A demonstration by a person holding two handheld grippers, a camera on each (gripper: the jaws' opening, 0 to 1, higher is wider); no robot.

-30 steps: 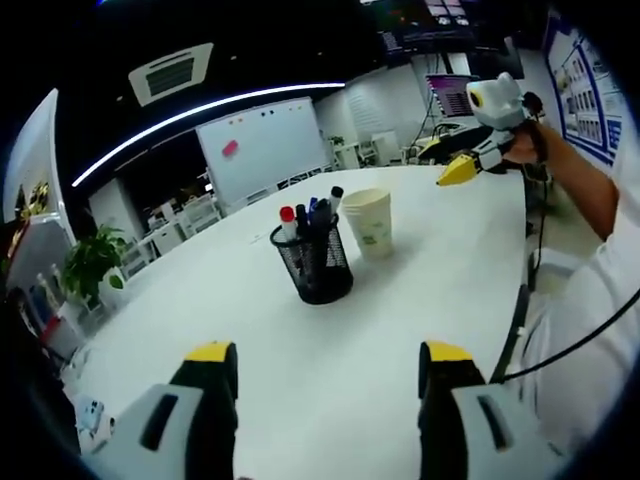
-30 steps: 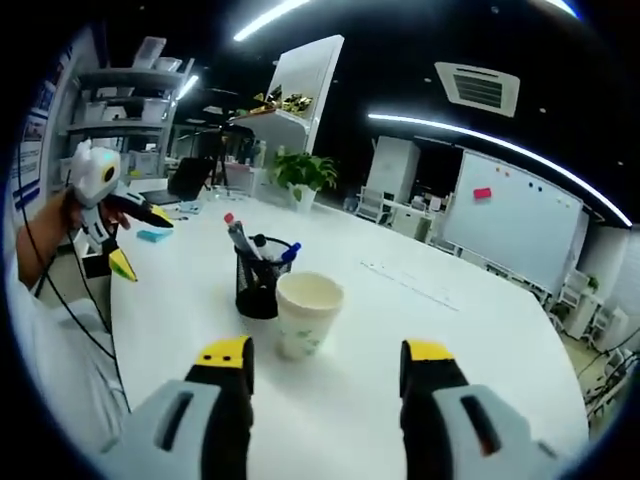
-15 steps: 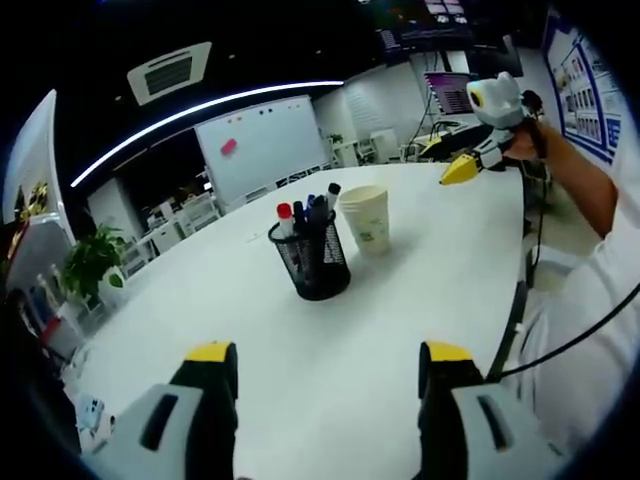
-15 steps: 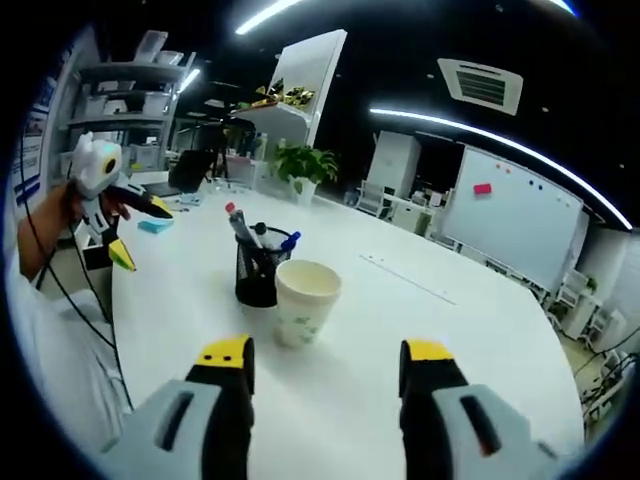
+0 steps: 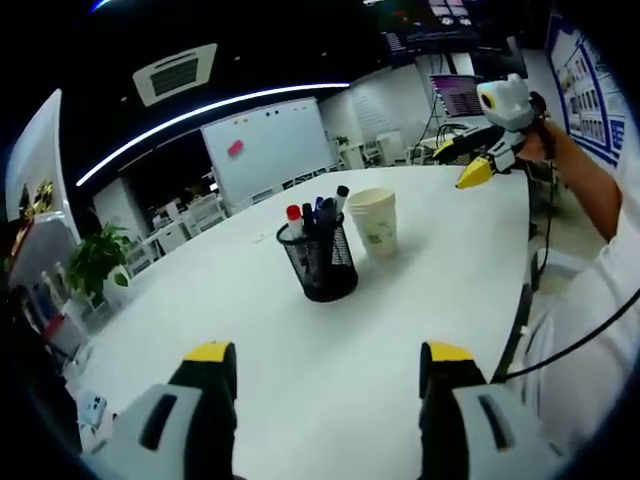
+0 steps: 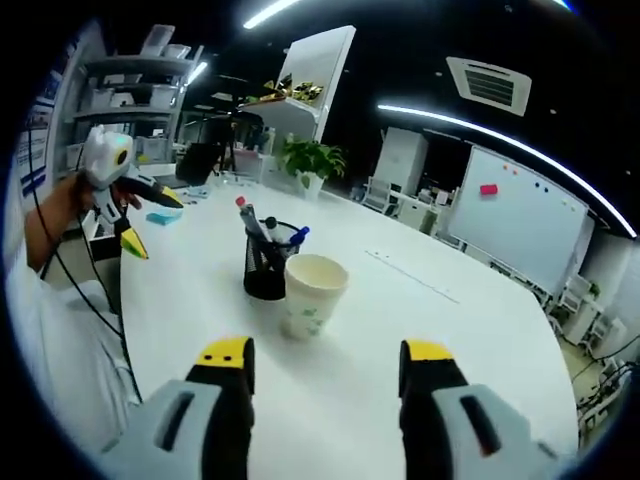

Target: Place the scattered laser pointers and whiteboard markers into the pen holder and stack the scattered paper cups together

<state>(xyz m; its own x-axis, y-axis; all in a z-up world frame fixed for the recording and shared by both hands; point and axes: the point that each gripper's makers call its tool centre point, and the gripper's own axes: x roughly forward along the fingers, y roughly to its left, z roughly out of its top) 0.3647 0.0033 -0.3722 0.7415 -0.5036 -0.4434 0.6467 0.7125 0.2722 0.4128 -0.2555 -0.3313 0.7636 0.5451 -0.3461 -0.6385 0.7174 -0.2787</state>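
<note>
Both grippers, left and right, open and empty; risk of toppling paper cup beside pen holder by careless reach.

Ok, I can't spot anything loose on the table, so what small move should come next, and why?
Probably just back both tongs away. The markers stand in the pen holder, the paper cups sit as one stack beside it, and the left tongs and right tongs are open and empty.
</note>
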